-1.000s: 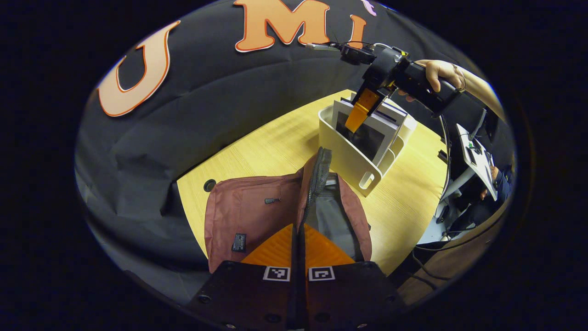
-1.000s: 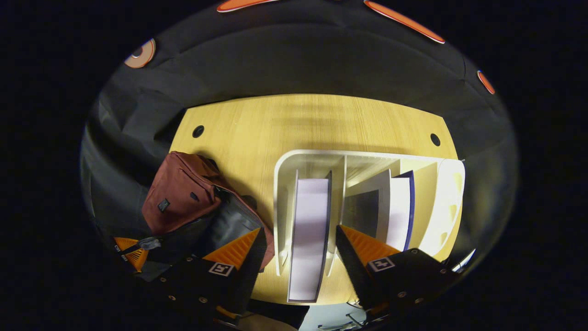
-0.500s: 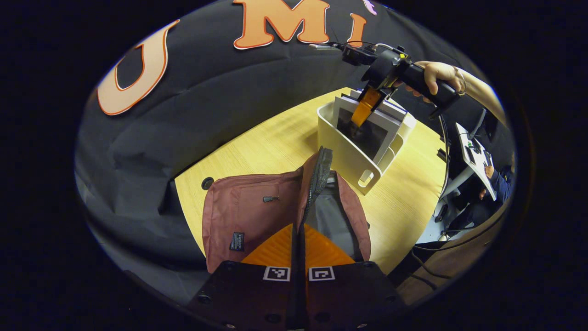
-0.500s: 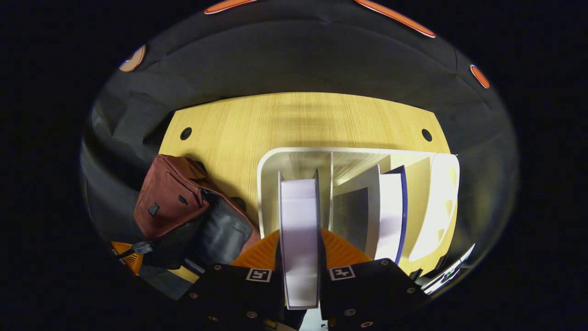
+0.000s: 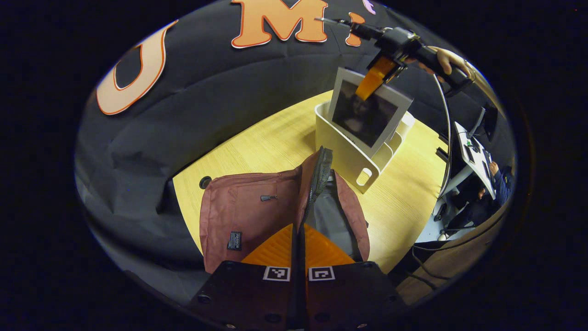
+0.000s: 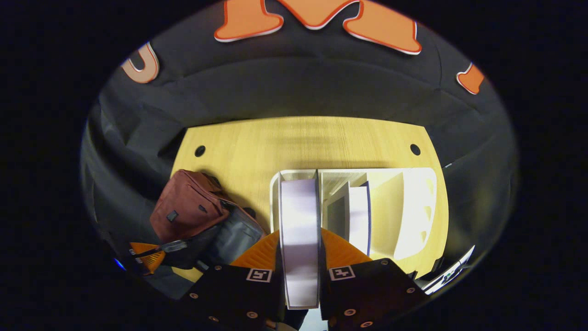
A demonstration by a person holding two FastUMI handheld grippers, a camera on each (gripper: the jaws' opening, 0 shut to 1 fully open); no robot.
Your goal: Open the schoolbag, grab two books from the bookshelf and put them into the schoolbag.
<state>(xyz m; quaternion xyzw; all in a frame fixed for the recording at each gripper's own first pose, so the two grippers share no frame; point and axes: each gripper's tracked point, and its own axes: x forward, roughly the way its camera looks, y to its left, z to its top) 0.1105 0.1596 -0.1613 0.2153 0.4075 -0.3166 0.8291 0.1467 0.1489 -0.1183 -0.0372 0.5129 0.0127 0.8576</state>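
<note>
The maroon schoolbag (image 5: 248,216) lies on the wooden table with its zipper open and the grey lining showing. My left gripper (image 5: 298,234) is shut on the bag's zipper edge (image 5: 319,174) and holds it up. Farther off, my right gripper (image 5: 376,78) is shut on the top of a grey-covered book (image 5: 367,115), lifted mostly above the white bookshelf (image 5: 344,156). In the right gripper view the book's page edge (image 6: 299,220) stands between the fingers of my right gripper (image 6: 299,250). A second book (image 6: 359,216) stays in the bookshelf (image 6: 413,207). The schoolbag (image 6: 188,207) lies to its left.
The table (image 5: 275,142) has cable holes (image 5: 205,182) near its corners and bare wood around the bag and shelf. A desk with equipment (image 5: 475,154) and a seated person's sleeve (image 5: 500,181) are beyond the table's right edge. A hand (image 5: 448,59) holds the right gripper.
The right gripper closed on the left book in the shelf and raised it, so the book now stands mostly above the shelf. The left gripper has kept hold of the bag's edge.
</note>
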